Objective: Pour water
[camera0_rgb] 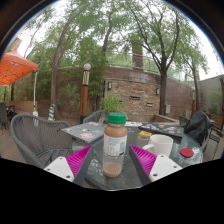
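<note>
A clear bottle with a green cap, a white label and a little brownish liquid at its bottom stands upright on the glass patio table. It is between the fingers of my gripper. The pink pads flank it with a small gap at each side, so the gripper is open. A white cup sits on the table just to the right of the right finger, a little beyond the bottle.
A small red-topped item lies right of the cup and a yellow object lies farther back. Metal chairs ring the table. A dark bag sits at right. An orange umbrella and a brick wall lie beyond.
</note>
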The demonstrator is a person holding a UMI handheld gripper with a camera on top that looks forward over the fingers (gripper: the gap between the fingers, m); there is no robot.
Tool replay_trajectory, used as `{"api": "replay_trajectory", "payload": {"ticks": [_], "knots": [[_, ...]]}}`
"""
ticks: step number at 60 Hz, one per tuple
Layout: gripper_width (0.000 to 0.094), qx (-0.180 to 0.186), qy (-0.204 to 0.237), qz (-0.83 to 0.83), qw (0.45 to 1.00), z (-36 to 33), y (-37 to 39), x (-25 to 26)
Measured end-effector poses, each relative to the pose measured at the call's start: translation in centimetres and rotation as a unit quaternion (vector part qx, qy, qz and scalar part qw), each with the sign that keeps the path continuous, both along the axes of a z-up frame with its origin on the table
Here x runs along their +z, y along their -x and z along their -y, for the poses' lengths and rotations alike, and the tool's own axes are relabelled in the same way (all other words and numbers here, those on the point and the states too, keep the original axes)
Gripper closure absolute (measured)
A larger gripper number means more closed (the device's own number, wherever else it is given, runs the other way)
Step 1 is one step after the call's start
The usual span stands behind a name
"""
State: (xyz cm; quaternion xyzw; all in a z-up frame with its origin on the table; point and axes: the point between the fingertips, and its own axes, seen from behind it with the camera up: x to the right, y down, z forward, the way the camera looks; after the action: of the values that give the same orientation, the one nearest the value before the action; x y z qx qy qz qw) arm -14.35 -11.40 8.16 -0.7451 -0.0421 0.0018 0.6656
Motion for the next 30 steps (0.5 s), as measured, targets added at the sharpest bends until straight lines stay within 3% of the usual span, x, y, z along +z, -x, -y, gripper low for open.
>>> {"api": "replay_trajectory", "payload": {"ticks": [6,8,10,17,25,30], "knots": [[0.0168,-0.009,-0.010,0.006,1.000,-2.9,0.8,-0.3],[0.0279,-0.011,-0.009,0.009,1.000,-3.5,1.0,-0.4],[0.0490,-0.022,-0.006,0.018,1.000,-4.2,0.2,-0.5],[0.0489,-0.032,-0.015,-0.006,0.999,-4.4,1.1,-0.3],[0.0550,-0.006,-0.010,0.009,1.000,-5.1,2.1,-0.4],[0.0569,0.032,-0.007,0.021,0.999,-4.4,3.3,-0.7]]}}
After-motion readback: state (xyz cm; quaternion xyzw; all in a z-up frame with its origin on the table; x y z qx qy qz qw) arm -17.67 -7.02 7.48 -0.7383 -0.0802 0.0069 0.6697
